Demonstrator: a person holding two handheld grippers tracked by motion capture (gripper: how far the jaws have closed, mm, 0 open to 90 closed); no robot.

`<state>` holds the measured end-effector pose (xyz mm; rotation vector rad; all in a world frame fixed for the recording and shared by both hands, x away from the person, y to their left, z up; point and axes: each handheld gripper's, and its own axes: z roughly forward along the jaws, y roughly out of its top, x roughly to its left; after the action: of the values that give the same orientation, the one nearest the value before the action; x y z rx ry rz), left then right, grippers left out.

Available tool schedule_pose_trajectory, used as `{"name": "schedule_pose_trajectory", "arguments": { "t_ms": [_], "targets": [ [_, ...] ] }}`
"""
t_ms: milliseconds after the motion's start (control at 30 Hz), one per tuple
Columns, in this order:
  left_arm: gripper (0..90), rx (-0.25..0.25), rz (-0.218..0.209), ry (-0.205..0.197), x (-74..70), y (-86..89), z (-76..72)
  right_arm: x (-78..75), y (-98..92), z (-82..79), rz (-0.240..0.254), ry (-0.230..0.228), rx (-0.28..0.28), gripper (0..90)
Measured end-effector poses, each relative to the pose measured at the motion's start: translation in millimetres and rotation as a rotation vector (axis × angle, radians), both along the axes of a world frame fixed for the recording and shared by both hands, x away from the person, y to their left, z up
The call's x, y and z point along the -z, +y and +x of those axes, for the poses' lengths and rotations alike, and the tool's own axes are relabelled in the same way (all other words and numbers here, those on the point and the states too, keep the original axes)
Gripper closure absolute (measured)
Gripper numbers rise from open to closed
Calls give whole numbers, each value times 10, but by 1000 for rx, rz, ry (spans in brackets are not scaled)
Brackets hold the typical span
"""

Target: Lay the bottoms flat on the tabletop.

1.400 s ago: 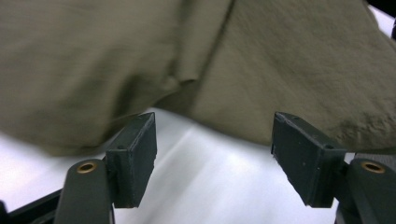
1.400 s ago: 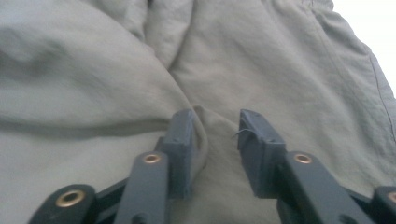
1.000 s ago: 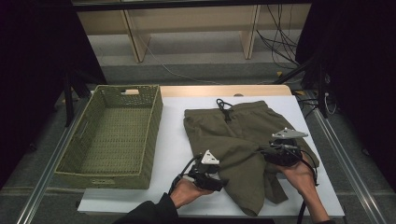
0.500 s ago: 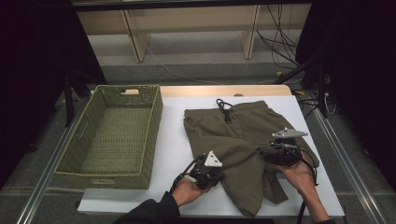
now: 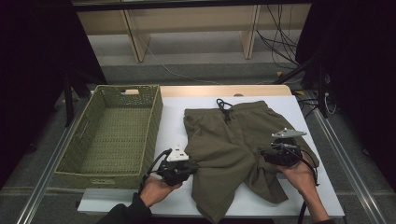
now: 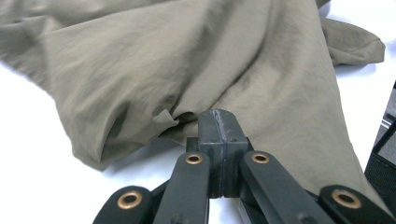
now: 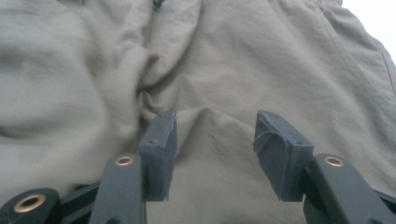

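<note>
Pinching the shorts' edge at lower centre, the left gripper has clamped to lift it; right gripper (jaws half-open) hovers over cloth.

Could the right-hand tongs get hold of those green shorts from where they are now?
Probably yes. The right tongs stand open directly over the shorts, fabric bulging between the two pads, nothing in between. The left tongs are shut on the other leg's edge.
</note>
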<state>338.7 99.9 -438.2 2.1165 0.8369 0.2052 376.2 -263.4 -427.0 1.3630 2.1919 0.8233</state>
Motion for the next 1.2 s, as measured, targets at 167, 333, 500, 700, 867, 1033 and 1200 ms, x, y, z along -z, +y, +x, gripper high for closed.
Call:
{"name": "schedule_pose_trajectory", "arguments": {
  "t_ms": [167,333,500,700,867,1033,1200],
  "targets": [
    [897,-20,-17,-4,-57,143,-49,12,-90,-29,-32,16,56,462],
    [897,-22,-12,9,-25,181,-92,57,-252,-71,-42,56,121,417],
    [896,-27,-12,15,-6,202,-99,126,-443,-94,-1,118,139,361],
    [895,-31,-11,14,5,192,-106,180,-373,-128,46,189,62,359],
    [895,-30,-11,11,6,189,-103,249,-192,-189,-36,225,28,571],
    [895,-28,-15,8,-11,196,-103,216,-163,-176,-59,182,28,900],
    [895,-29,-24,5,-28,201,-98,-47,-134,-181,-33,46,21,900]
  ]
}}
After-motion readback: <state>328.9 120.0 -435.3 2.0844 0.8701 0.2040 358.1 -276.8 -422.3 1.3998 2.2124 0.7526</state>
